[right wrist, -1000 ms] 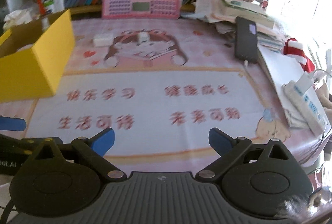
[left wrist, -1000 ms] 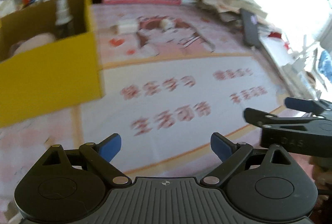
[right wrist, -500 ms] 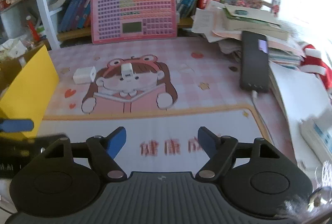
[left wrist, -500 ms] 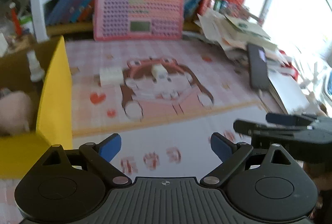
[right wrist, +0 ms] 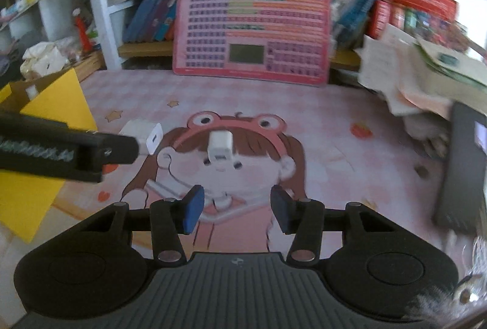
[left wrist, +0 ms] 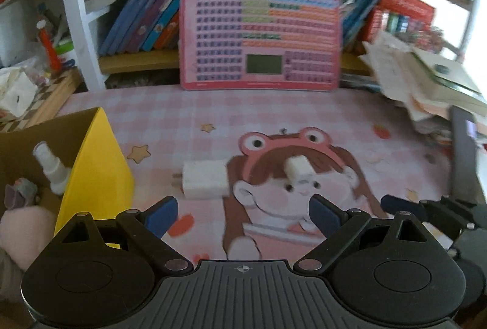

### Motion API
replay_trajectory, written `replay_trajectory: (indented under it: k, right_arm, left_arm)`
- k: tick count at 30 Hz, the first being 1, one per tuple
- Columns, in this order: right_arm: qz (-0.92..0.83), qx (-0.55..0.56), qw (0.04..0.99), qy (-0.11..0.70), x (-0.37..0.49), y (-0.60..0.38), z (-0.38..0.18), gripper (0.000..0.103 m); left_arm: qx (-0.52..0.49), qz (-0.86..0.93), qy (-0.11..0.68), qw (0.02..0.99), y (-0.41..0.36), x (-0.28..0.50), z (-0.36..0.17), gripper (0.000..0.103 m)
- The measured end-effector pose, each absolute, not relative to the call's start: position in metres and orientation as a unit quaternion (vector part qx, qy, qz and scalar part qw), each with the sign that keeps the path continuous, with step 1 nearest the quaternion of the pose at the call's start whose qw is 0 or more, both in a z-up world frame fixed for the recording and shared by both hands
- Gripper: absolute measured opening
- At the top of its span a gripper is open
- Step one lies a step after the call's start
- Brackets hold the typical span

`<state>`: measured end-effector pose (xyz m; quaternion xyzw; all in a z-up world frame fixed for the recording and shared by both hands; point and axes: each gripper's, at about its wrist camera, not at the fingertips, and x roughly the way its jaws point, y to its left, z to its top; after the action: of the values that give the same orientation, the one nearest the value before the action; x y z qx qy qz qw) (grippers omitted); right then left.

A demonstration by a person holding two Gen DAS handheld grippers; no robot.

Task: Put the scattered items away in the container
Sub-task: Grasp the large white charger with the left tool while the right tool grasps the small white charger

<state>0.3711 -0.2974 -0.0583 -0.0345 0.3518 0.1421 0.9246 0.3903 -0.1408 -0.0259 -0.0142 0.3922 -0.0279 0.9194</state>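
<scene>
A child's study corner at home — cartoon desk mat (left wrist: 304, 122), picture books (left wrist: 146, 21), pink learning tablet (right wrist: 252, 27)

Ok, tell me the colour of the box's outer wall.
Bright yellow outside, plain brown cardboard inside; the box shows best in the left wrist view.

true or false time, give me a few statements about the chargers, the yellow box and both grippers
1. Both white chargers, the larger charger and the smaller charger, lie on the pink mat. True.
2. The right gripper grips the smaller charger. False: it is open and empty, the charger ahead of it.
3. The yellow box holds a spray bottle. True.
4. The left gripper is shut. False: its jaws stand wide apart.
</scene>
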Motion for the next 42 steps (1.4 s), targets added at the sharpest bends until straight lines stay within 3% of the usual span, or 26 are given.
replay_trajectory:
  k: [19, 29, 42]
  right_arm:
    - [0.175, -0.049, 0.915, 0.36, 0.465, -0.269, -0.096, 0.04]
    - [0.182, -0.057, 0.913, 0.361, 0.475, -0.266, -0.103, 0.03]
    - [0.184, -0.075, 0.915, 0.352, 0.471, -0.264, -0.104, 0.03]
  left_arm:
    - [-0.008, 0.041, 0.445, 0.895, -0.127, 0.475, -0.084, 0.076]
    - [0.016, 0.042, 0.444, 0.895, -0.134, 0.489, -0.095, 0.075]
    - [0.0, 0.065, 0.436, 0.897, -0.121, 0.479, -0.101, 0.077]
